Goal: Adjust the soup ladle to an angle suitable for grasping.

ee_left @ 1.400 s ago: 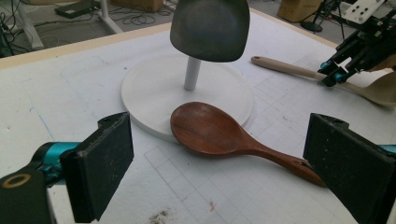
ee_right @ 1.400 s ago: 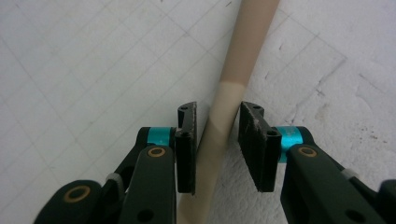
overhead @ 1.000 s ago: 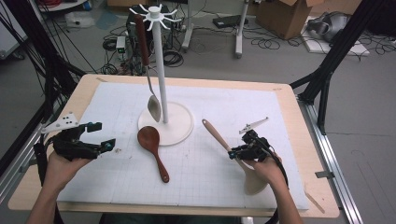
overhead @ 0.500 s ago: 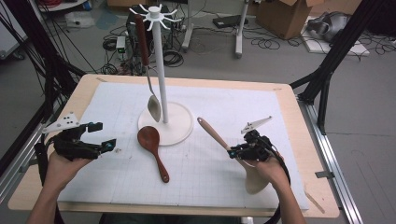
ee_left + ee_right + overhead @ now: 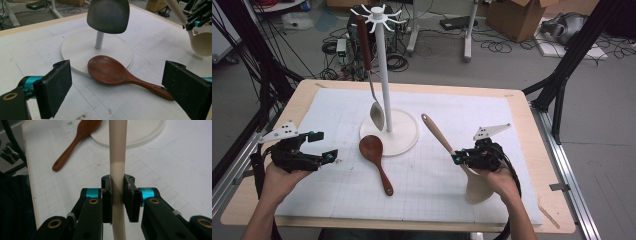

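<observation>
My right gripper [image 5: 460,159] [image 5: 117,192] is shut on the handle of a pale cream spoon [image 5: 439,135] [image 5: 118,150], whose bowl [image 5: 477,187] hangs below the hand while the handle tilts up toward the rack. A dark wooden spoon [image 5: 376,157] [image 5: 117,72] lies flat on the white mat beside the round base of a white hanging rack [image 5: 382,70]. A metal spoon with a brown handle [image 5: 369,75] hangs from the rack, its bowl [image 5: 108,15] just above the base. My left gripper [image 5: 323,146] [image 5: 120,92] rests open at the left, its jaws spread toward the wooden spoon.
The white gridded mat [image 5: 492,115] covers most of the wooden table [image 5: 522,97]. Black frame posts stand at both sides, and cables and boxes lie on the floor beyond the far edge.
My right gripper has lifted slightly with the cream spoon, tipping its handle more upright. The left gripper and the wooden spoon have stayed put.
</observation>
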Demonstrator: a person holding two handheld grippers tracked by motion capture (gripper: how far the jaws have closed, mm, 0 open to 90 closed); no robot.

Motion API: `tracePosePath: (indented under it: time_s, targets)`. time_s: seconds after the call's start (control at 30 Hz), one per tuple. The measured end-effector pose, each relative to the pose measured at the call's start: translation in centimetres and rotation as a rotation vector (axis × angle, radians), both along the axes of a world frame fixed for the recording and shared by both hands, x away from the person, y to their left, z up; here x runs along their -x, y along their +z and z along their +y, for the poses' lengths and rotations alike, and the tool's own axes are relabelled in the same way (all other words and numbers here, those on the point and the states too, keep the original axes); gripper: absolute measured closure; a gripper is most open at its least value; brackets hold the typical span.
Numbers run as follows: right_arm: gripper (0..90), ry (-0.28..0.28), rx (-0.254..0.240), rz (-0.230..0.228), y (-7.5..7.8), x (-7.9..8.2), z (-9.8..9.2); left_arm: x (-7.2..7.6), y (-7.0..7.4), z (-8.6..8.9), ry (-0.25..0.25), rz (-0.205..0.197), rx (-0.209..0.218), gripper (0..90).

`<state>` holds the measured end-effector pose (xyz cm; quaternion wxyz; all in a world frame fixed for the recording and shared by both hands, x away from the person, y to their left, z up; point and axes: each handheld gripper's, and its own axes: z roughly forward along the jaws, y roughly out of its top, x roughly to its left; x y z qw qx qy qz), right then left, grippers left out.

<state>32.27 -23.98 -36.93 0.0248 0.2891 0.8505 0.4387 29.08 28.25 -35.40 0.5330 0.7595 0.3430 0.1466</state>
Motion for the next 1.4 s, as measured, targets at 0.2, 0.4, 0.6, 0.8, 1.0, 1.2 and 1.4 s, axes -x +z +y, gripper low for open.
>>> tracePosePath:
  time_s: [0.2, 0.4, 0.6, 0.8, 1.0, 1.2, 1.4]
  targets:
    - [79.1, 0.019, -0.047, -0.017, 0.2, 0.2, 0.6, 0.0, 0.0, -0.6, -0.029, 0.003, 0.000, 11.9]
    - [79.1, 0.038, -0.080, -0.039, 0.4, 0.3, 1.3, -0.2, 0.1, -1.1, -0.052, 0.009, 0.015, 13.4]
    - [79.1, 0.044, -0.105, -0.054, 0.6, 0.1, 1.7, -0.5, 0.2, -1.4, -0.077, 0.009, 0.011, 16.8]
    - [79.1, 0.058, -0.130, -0.065, 1.2, 0.2, 2.2, -0.4, 0.6, -2.3, -0.118, 0.005, 0.029, 21.7]
    - [79.1, 0.086, -0.155, -0.090, 2.0, 0.1, 3.3, -0.6, 1.3, -3.4, -0.165, 0.005, 0.040, 26.9]
    - [79.0, 0.113, -0.178, -0.093, 2.1, -0.1, 4.6, -0.7, 2.4, -4.5, -0.212, -0.002, 0.056, 29.8]
    - [79.0, 0.138, -0.211, -0.108, 2.4, -0.3, 5.9, -1.1, 3.4, -6.0, -0.261, -0.001, 0.067, 33.4]
